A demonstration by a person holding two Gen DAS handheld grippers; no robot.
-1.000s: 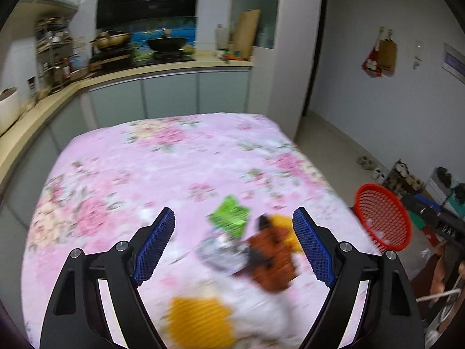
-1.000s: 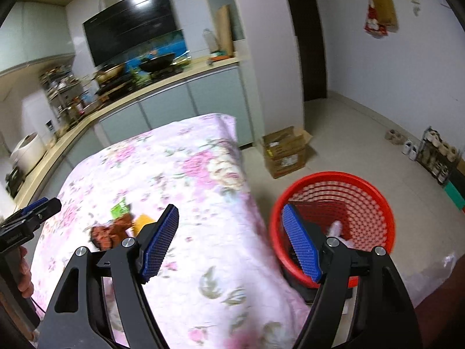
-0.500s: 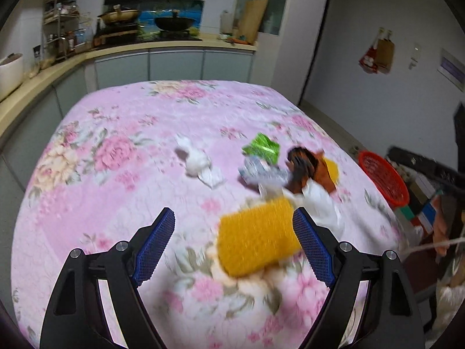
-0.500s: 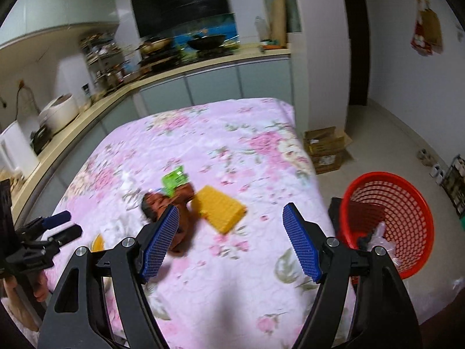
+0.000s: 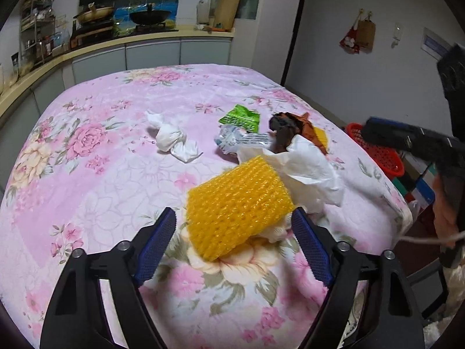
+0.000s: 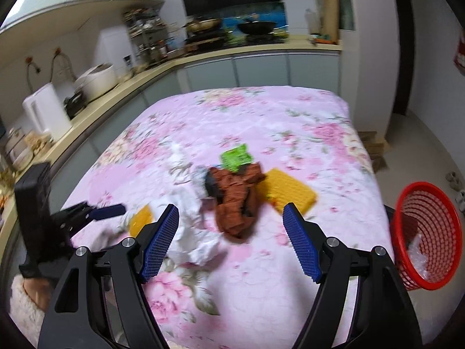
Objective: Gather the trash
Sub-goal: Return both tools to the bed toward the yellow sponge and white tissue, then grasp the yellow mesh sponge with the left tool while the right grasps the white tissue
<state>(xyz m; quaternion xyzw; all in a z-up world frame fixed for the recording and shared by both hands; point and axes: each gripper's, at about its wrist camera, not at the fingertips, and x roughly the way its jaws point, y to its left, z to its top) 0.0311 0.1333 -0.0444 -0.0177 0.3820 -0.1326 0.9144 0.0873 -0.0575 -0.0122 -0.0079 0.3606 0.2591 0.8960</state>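
The floral tablecloth [image 5: 122,157] carries the whole litter, and the red basket [image 6: 427,232] waits on the floor beyond the table's edge, a bit of clear plastic already inside. In the last second both hands have swung from the basket side back over the table. The left gripper [image 5: 232,241] has dropped toward the yellow foam net [image 5: 237,203]; its jaws are closing with the net between them, pads not yet pressing. The right gripper [image 6: 229,237] stands open and empty before the brown wrapper [image 6: 237,200] and white tissue [image 6: 194,232]. A fresh pickup round looks underway.
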